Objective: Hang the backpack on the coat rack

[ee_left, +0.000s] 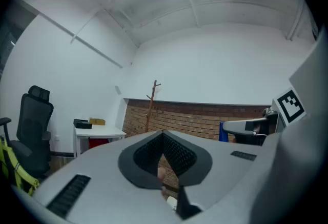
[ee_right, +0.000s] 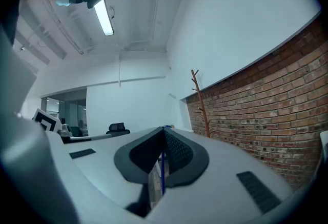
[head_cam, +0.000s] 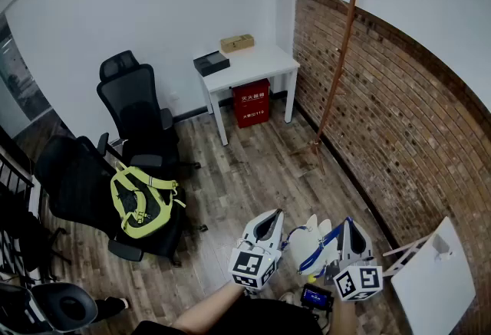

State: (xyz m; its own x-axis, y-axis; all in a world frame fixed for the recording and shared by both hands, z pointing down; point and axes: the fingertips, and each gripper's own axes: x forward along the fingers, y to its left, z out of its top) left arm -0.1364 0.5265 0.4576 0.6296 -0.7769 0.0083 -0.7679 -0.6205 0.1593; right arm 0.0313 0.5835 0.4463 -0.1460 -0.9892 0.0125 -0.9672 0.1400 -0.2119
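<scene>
A yellow-green and black backpack [head_cam: 142,203] lies on the seat of a black office chair [head_cam: 73,176] at the left of the head view. Its yellow edge [ee_left: 11,169] shows at the far left of the left gripper view. The wooden coat rack [head_cam: 342,57] stands bare against the brick wall, far right; it also appears as the coat rack [ee_left: 151,107] and the coat rack [ee_right: 201,107] in the gripper views. My left gripper [head_cam: 275,217] and right gripper [head_cam: 349,224] hover side by side low in the middle of the room, both shut and empty, well away from backpack and rack.
A white desk [head_cam: 257,65] at the back wall carries a black box [head_cam: 212,63] and a cardboard box [head_cam: 237,43], with a red box [head_cam: 252,103] beneath. A second black chair [head_cam: 134,103] stands behind the first. A white board [head_cam: 433,280] leans at lower right. Brick wall [head_cam: 399,119] runs along the right.
</scene>
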